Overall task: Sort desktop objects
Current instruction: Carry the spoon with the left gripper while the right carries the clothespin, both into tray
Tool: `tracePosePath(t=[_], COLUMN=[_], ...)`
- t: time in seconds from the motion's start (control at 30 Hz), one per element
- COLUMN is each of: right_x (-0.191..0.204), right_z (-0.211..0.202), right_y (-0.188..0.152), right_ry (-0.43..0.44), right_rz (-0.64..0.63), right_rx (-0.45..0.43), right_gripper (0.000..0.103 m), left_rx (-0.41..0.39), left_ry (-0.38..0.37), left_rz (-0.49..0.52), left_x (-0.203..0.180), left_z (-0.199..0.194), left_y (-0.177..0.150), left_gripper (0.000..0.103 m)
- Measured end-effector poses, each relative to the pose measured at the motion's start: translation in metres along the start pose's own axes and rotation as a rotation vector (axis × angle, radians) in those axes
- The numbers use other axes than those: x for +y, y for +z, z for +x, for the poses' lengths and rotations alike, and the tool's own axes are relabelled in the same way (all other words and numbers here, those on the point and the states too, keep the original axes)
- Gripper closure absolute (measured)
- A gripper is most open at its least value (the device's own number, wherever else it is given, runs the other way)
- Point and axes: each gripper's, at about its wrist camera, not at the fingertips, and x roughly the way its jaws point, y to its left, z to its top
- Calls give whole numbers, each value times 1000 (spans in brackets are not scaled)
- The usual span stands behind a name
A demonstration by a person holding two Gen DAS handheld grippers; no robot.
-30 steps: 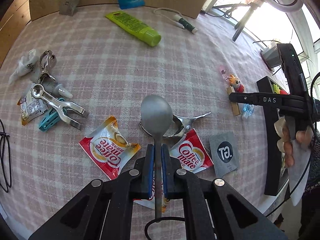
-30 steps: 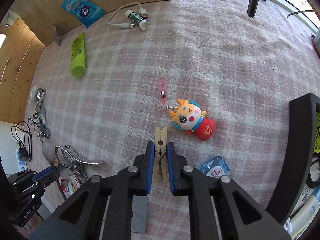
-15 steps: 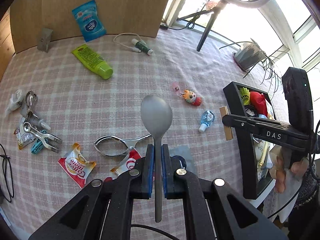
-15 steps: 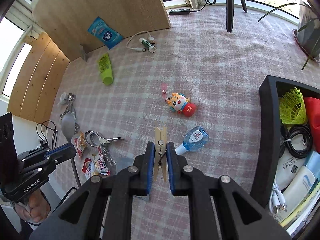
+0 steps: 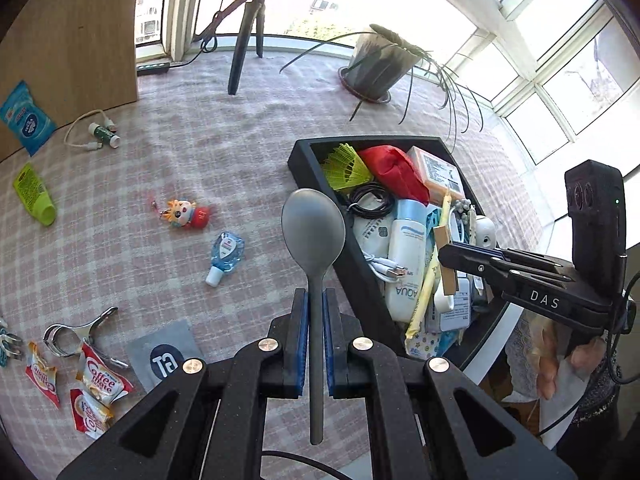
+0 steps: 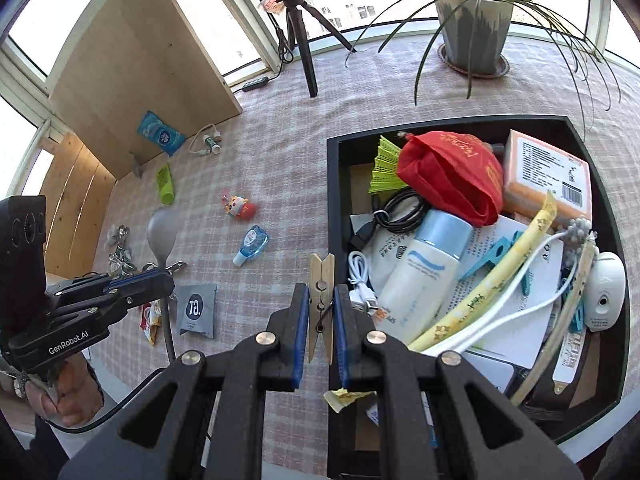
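My left gripper [image 5: 315,308] is shut on a grey metal spoon [image 5: 313,228], bowl forward, held above the table beside the left wall of the black tray [image 5: 310,168]. My right gripper [image 6: 321,304] is shut on a wooden clothespin [image 6: 321,280], held in the air at the tray's left wall [image 6: 333,184]. The tray is full of sorted items. In the left wrist view the right gripper [image 5: 444,254] hangs over the tray. In the right wrist view the left gripper [image 6: 166,278] holds the spoon [image 6: 161,228] over the table's left side.
On the checked cloth lie a doll keychain [image 5: 185,214], a small sanitizer bottle [image 5: 225,250], a grey sachet [image 5: 166,354], Coffee mate packets [image 5: 100,380], a metal clip [image 5: 76,332], a green tube [image 5: 34,194] and a blue pack [image 5: 26,120]. A potted plant [image 6: 474,16] and tripod [image 6: 300,36] stand behind.
Both grippers have risen and swung right, toward the black tray, with the spoon and clothespin still gripped. The tray now fills much of the right wrist view.
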Motion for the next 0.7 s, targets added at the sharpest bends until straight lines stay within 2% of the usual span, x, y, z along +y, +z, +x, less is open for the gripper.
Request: tracePosePath(t=[0.33,0.6,0.7], right_x=[-106,-149,-157], right_z=[-57,-71,-72], right_y=[-38,-46,-47], right_ry=[-154,-187,-194], right_rz=[137,193,198], right_rx=[-60,-73,-72], right_gripper=[90,90,90], left_rx=[54,86,70], left_ry=[-97,-132,-138], left_rz=[137,168,172], left_x=[-107,-157,-169], left_z=[46,80,87], left_y=[13,22,26], left_gripper=[97,97,97])
